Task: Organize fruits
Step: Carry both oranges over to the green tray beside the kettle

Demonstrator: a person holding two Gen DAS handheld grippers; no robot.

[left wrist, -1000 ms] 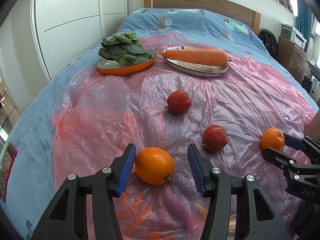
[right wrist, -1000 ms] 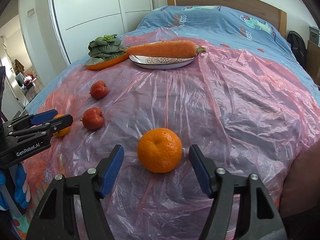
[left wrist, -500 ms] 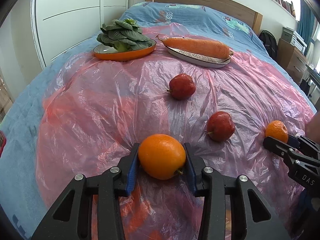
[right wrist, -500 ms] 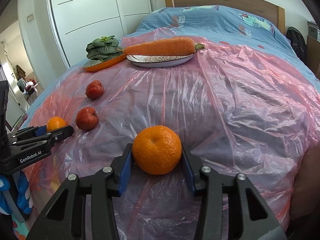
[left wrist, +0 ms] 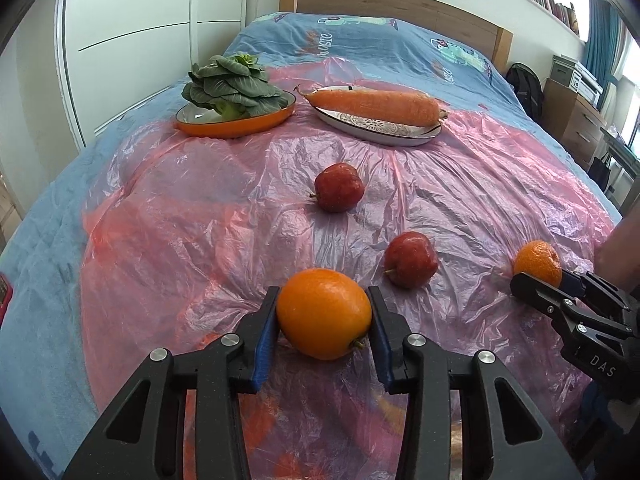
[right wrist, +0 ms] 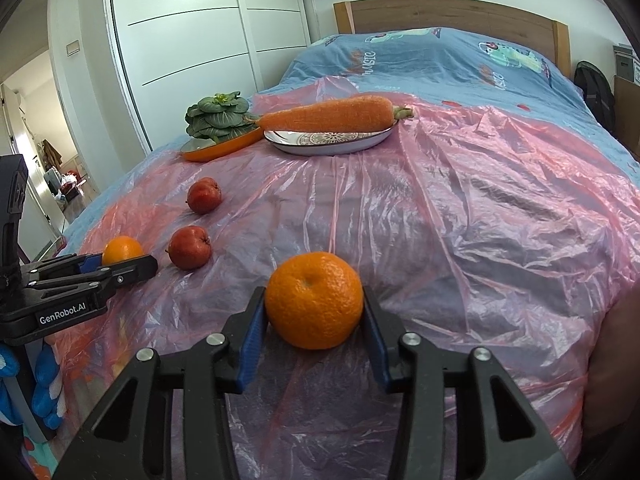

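My left gripper [left wrist: 323, 316] is clamped on the smooth orange [left wrist: 324, 314]: both blue pads [left wrist: 265, 334] press its sides, and the fruit sits right at the fingertips, low over the pink plastic sheet [left wrist: 200, 240]. Its jaws have just been closing, with that orange between them. Whether the fruit is lifted clear of the sheet I cannot tell.

My right gripper [right wrist: 314, 306] grips the dimpled mandarin [right wrist: 314, 300] the same way, pads tight against both flanks, the fruit at the very tips of the fingers. Those jaws have also just been closing around it.

From the left wrist view, 2 red apples lie loose on the sheet beyond the orange: the nearer apple [left wrist: 410, 260] up and to the right of my grip, the farther apple [left wrist: 339, 193] near the middle of the sheet. Toward the headboard, an orange-rimmed dish [left wrist: 236, 126] carries a leafy green vegetable [left wrist: 230, 86], and just beside it a patterned oval plate [left wrist: 380, 130] carries a large carrot [left wrist: 372, 106] lying lengthwise.
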